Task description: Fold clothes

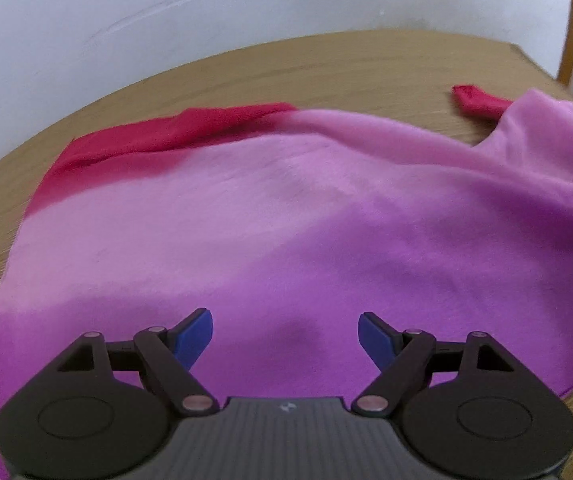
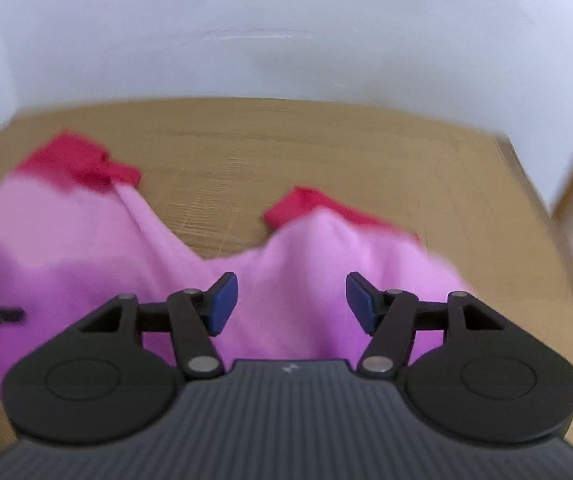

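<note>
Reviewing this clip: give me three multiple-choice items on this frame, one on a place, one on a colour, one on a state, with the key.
1. Where does the garment lie?
A. on the wooden table
B. on a floor
C. on a chair

2. What colour are its far ends?
A. green
B. red
C. white

3. How do the left gripper and right gripper stand?
A. both shut on cloth
B. one shut
C. both open

Key: 1 A, wood shows around the cloth; 2 B, red bands top the pink; 3 C, the blue pads stand apart, holding nothing.
</note>
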The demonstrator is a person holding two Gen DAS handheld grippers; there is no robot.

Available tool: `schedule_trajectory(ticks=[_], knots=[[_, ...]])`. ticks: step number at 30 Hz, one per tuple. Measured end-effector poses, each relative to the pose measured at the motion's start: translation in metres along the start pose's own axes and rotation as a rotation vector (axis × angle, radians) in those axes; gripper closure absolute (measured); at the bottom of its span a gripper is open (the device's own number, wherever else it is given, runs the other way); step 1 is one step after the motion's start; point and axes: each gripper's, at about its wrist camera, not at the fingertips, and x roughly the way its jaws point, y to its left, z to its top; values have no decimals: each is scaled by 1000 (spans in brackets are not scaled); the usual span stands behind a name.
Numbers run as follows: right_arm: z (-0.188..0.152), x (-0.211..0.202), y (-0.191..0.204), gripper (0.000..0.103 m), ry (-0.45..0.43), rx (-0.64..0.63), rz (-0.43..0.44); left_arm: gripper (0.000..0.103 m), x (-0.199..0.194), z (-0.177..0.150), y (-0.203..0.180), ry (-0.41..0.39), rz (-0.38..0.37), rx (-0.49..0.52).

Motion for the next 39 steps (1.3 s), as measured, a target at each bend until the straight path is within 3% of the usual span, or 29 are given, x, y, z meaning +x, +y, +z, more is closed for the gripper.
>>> schedule_trajectory(ticks=[4, 8, 9, 10, 12, 15, 19, 21, 24, 26, 28, 32, 33, 36, 39], knots=[[27, 65, -21, 41, 121, -140, 80, 21, 9, -8, 8, 56, 83, -93], [30, 135, -38, 42, 293, -226, 138, 21, 20, -16, 19, 134, 176, -227], [28, 151, -39, 47, 341, -246, 150, 19, 23, -17, 20, 147, 203, -250], [24, 162, -39, 58, 380, -255, 172, 16, 25, -19, 21, 160, 230, -274], [22, 168, -37, 87, 382, -268, 197, 15, 27, -21, 22, 181, 271, -320], [33, 163, -53, 89, 322, -250, 58, 13, 27, -22, 22, 204, 324, -354], [48, 147, -129, 88, 165, -50, -341, 11, 26, -24, 22, 220, 373, -376], [46, 142, -169, 88, 155, 88, -466, 11, 25, -24, 20, 225, 386, -380], [31, 141, -200, 84, 199, 195, -510, 9, 24, -23, 16, 228, 413, -374], [18, 147, -205, 82, 246, 160, -455, 9, 19, -20, 14, 233, 426, -359], [13, 146, -203, 78, 238, 133, -417, 9, 19, -19, 12, 237, 430, -355], [3, 114, -192, 60, 133, 98, -419, 10, 19, -19, 16, 243, 419, -365], [3, 104, -189, 51, 109, 110, -410, 11, 19, -18, 17, 247, 416, -367], [-23, 67, -182, 34, 77, 163, -293, 19, 20, -13, 14, 246, 382, -376], [-52, 55, -169, 33, 128, 204, -138, 20, 8, 3, -5, 177, 333, -303]])
